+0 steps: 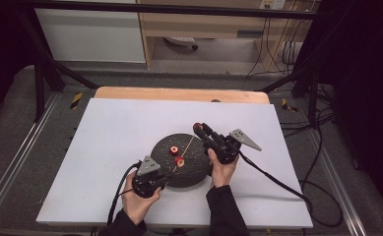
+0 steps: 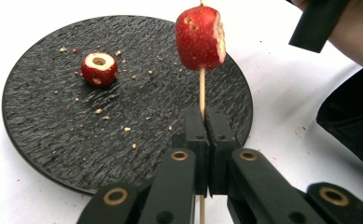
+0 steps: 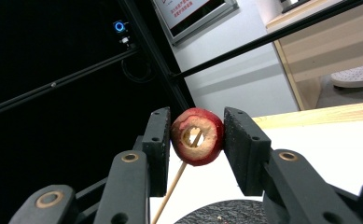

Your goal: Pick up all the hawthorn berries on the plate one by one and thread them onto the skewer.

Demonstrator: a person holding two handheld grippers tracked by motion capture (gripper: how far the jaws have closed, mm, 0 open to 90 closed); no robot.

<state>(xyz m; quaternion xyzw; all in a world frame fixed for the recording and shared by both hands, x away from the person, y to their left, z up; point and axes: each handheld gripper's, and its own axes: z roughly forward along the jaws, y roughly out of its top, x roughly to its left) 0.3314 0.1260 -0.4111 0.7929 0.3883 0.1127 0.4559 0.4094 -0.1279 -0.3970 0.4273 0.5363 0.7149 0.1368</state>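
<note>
A black slate plate (image 1: 194, 169) lies mid-table. My left gripper (image 1: 166, 175) (image 2: 208, 119) is shut on a thin wooden skewer (image 2: 202, 91) that slants up over the plate. One cored red fruit (image 2: 199, 37) (image 1: 179, 161) is threaded on the skewer. Another cored red fruit (image 2: 99, 68) (image 1: 174, 150) sits loose on the plate. My right gripper (image 1: 199, 129) (image 3: 197, 135) is shut on a third cored red fruit (image 3: 198, 136), held above the plate's far right edge. The skewer (image 3: 174, 186) tip reaches into that fruit's hole.
The plate (image 2: 53, 126) carries scattered crumbs. It rests on a white sheet (image 1: 115, 147) over a wooden table (image 1: 179, 93). A black frame bar (image 1: 169, 9) runs across the back, and cables (image 1: 277, 182) trail off to the right.
</note>
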